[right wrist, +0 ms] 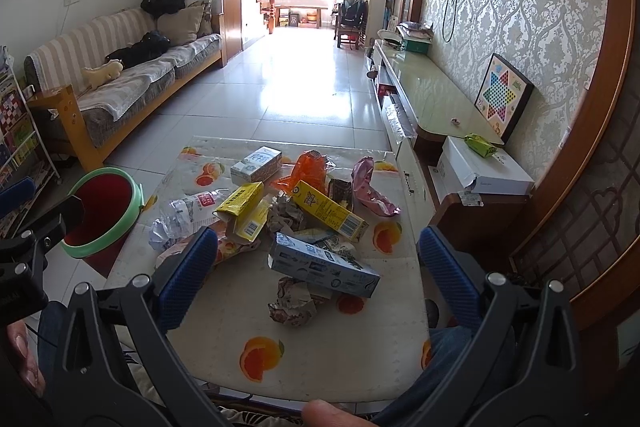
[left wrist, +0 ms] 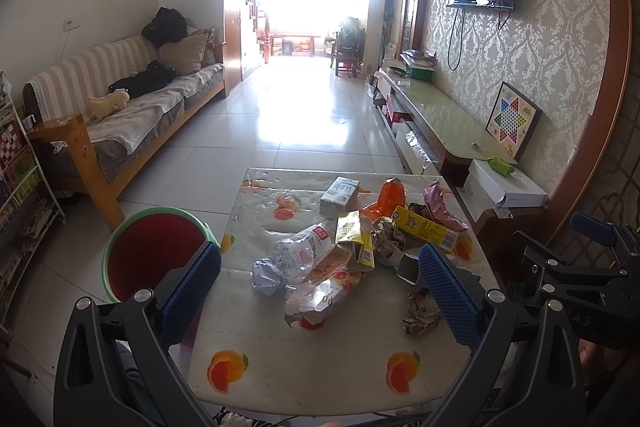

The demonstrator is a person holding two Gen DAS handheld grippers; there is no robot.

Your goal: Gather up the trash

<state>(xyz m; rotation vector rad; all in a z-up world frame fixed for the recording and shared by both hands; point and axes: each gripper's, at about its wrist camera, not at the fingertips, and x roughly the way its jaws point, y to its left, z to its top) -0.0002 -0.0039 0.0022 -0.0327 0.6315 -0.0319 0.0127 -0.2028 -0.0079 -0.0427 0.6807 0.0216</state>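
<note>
A living-room table (right wrist: pixel 360 367) holds trash (right wrist: pixel 296 211) piled mid-top; the bin (right wrist: pixel 105 211) stands off its left edge. Both the left gripper (left wrist: pixel 320 263) and right gripper (right wrist: pixel 318 247) hover wide open, empty; best to take 1 piece at a time, nearest first.

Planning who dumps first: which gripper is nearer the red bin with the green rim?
Left. The left gripper hangs right beside the bin, at the table's left edge. The right gripper sits farther right, over the trash pile.

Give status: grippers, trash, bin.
Left gripper open, empty. Right gripper open, empty. Trash piled on table. Bin at table's left, unobstructed.
</note>
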